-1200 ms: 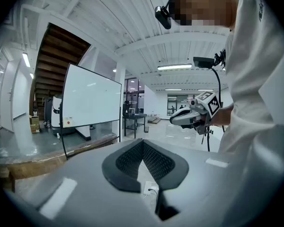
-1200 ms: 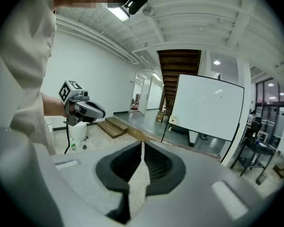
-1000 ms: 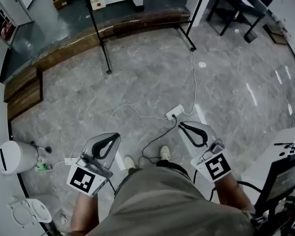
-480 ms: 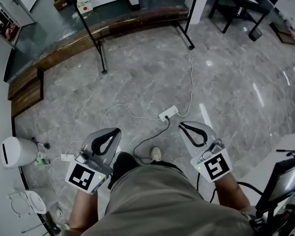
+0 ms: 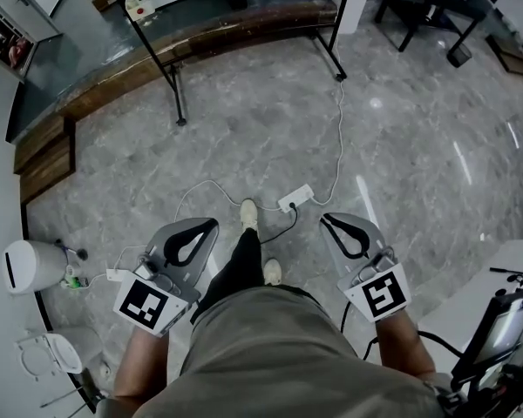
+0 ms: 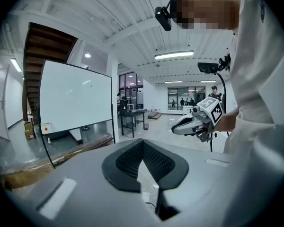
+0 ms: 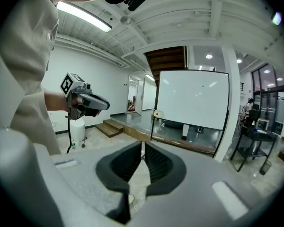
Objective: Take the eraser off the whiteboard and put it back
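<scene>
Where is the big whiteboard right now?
The whiteboard stands on black legs across the floor, at the left in the left gripper view and right of centre in the right gripper view, by the wooden step.

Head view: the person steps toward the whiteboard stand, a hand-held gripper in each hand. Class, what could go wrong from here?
1. The power strip and its white cable lie just ahead of the front shoe: a likely trip.
2. The left hand-held gripper and the right hand-held gripper are both shut; unless opened in time, they may bump rather than grasp.
</scene>
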The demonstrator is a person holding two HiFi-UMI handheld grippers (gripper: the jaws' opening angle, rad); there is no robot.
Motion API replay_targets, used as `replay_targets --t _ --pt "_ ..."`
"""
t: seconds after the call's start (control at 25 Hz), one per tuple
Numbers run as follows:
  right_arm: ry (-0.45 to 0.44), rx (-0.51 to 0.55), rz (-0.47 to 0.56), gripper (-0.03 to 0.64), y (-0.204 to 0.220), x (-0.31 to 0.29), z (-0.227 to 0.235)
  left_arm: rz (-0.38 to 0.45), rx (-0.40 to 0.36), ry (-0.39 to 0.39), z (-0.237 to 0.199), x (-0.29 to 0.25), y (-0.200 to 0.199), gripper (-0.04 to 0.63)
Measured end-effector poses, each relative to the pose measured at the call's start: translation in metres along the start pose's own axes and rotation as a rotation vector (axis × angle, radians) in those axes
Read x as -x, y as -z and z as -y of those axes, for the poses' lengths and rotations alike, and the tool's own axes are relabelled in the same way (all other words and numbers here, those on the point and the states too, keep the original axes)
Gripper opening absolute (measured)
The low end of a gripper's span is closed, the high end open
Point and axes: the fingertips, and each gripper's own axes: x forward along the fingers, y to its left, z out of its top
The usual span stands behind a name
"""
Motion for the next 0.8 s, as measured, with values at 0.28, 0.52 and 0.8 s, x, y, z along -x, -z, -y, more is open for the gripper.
replay_targets --t 0.28,0.52,0.8 --pt "0.020 -0.013 -0.021 0.023 -0.001 -0.057 0.055 0.038 0.023 0.062 -0.055 -0.076 0.001 0.006" --pt "-0.024 0.039 -0.063 0.043 -0.033 -0.151 0.118 0.098 0.046 0.080 -0.147 -0.143 -0.023 0.006" --pt "-0.101 0.124 -0.048 0.046 -0.096 -0.277 0.180 0.126 0.072 0.014 -0.263 -0.174 -0.050 0.006"
